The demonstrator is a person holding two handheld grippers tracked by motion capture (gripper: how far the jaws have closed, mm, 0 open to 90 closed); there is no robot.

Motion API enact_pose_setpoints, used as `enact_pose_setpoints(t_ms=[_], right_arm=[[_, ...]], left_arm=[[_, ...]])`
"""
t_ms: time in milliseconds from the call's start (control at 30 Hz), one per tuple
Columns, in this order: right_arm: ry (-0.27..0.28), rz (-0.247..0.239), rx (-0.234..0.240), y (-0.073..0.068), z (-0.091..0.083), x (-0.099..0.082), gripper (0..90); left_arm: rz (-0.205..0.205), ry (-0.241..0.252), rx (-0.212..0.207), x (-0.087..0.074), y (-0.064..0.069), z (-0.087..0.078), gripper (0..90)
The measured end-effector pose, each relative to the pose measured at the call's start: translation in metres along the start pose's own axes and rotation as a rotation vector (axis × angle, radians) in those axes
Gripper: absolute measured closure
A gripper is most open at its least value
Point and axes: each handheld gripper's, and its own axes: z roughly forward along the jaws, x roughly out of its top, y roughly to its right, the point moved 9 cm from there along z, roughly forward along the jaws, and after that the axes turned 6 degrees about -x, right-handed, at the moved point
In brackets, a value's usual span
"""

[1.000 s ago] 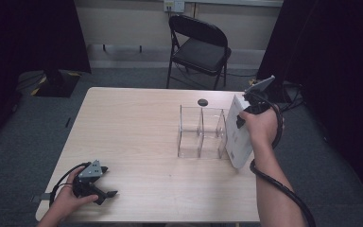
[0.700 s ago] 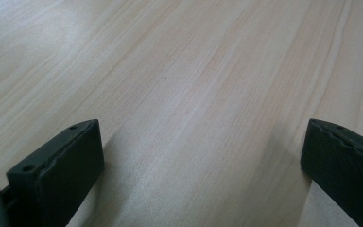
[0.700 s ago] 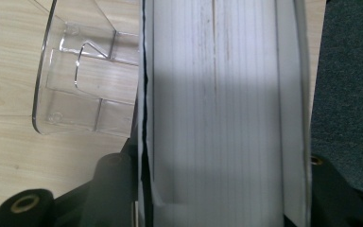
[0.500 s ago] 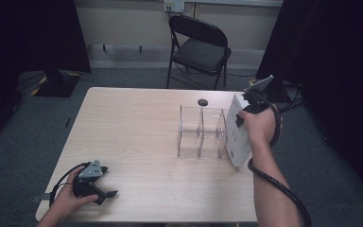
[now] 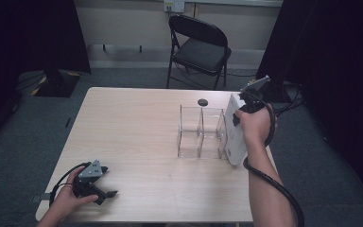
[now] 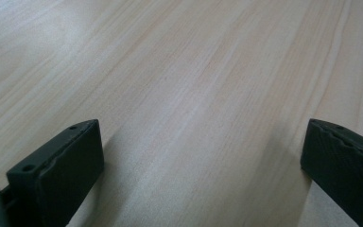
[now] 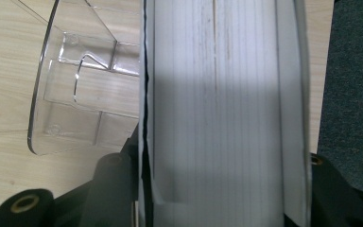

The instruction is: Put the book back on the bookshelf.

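my left hand-held gripper (image 6: pixel 203 175) is hovering low over the pale wooden bench (image 6: pixel 194 80), its two black jaws standing wide apart with nothing but bare wood grain lying between them.

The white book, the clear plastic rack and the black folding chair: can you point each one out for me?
white book (image 5: pixel 234 137), high view, on its flat white cover.
clear plastic rack (image 5: pixel 201 135), high view, on a middle divider wall.
black folding chair (image 5: pixel 202 53), high view, on its seat.

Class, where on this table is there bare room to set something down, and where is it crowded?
Free: the table's wide middle and left, between left gripper and clear rack. Crowded: the right edge, where right gripper clamps a white book beside the rack.
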Motion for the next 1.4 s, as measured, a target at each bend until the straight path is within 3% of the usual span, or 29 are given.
enact_pose_setpoints(t_ms=[800,1233,1400], right_arm=[[0.039,0.007,-0.019,-0.003,0.012,0.009,52.3],[0.058,0.025,0.000,-0.001,0.013,0.006,50.7],[0.052,0.001,0.002,0.001,0.012,0.004,48.7]], left_arm=[[0.000,0.000,0.000,0.000,0.000,0.000,0.0],[0.000,0.000,0.000,0.000,0.000,0.000,0.0],[0.000,0.000,0.000,0.000,0.000,0.000,0.0]])
